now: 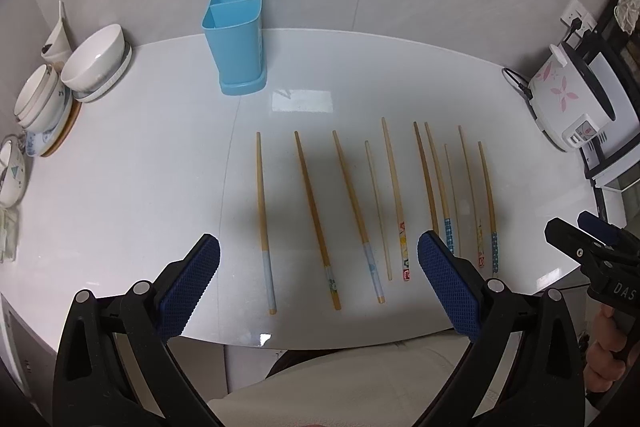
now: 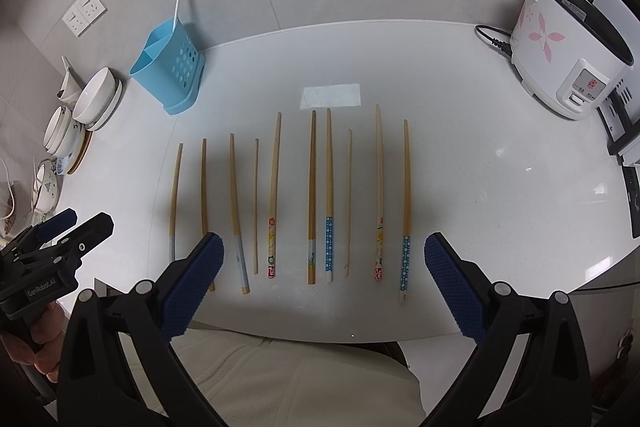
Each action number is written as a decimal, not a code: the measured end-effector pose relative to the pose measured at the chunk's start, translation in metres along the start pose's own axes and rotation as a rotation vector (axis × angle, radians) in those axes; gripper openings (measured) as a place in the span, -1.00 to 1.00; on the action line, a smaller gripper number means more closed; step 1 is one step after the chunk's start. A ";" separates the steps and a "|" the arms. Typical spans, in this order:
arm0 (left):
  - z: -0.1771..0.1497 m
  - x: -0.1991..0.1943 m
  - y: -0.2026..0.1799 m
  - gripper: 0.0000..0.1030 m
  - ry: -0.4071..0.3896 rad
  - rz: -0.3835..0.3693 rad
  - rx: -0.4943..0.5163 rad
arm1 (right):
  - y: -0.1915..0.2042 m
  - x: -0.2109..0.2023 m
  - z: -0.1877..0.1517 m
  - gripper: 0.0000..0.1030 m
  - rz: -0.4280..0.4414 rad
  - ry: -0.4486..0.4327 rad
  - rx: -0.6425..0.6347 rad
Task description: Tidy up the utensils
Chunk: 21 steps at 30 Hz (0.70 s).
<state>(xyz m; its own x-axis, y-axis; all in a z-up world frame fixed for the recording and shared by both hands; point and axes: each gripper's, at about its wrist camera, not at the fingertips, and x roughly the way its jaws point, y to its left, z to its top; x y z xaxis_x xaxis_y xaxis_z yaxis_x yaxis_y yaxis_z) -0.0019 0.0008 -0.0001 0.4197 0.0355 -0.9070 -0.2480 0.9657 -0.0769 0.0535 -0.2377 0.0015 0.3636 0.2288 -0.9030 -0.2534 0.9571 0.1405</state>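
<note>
Hovering over chopsticks (image 1: 312,215) (ten, side by side): left gripper (image 1: 318,281), right gripper (image 2: 324,277), jaws spread, empty.

Home kitchen: rice cooker (image 2: 568,55), bowls (image 1: 96,61).

White "DAS" shows on the black body of the right claw (image 1: 582,231) at right edge, "GenRobot.AI" on the left claw (image 2: 68,223) body at near left; rice cooker (image 2: 568,63) panel print unreadable.
</note>
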 end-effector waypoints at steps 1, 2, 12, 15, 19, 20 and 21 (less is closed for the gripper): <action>0.000 0.000 0.000 0.88 0.000 0.000 0.000 | 0.000 0.000 0.000 0.87 -0.001 0.000 0.000; 0.000 0.000 0.000 0.88 -0.001 0.001 0.000 | 0.000 0.000 0.001 0.87 -0.001 0.000 0.000; -0.003 0.000 -0.001 0.88 0.002 0.003 0.002 | -0.002 -0.001 -0.002 0.87 -0.005 -0.001 0.004; -0.003 0.001 -0.001 0.88 0.005 0.003 0.004 | -0.003 -0.002 -0.001 0.87 -0.010 -0.003 0.005; -0.003 0.001 -0.002 0.88 0.006 0.001 0.005 | -0.004 -0.003 0.000 0.87 -0.018 -0.007 0.006; -0.003 0.001 -0.002 0.88 0.005 0.001 0.006 | -0.004 -0.004 0.000 0.87 -0.019 -0.007 0.006; -0.003 0.000 -0.003 0.88 0.004 0.000 0.007 | -0.004 -0.004 0.000 0.87 -0.020 -0.007 0.006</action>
<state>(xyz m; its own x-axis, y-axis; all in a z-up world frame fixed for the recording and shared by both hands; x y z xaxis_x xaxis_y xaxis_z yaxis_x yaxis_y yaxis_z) -0.0037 -0.0029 -0.0013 0.4160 0.0348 -0.9087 -0.2422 0.9674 -0.0738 0.0534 -0.2422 0.0042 0.3746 0.2106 -0.9030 -0.2401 0.9627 0.1249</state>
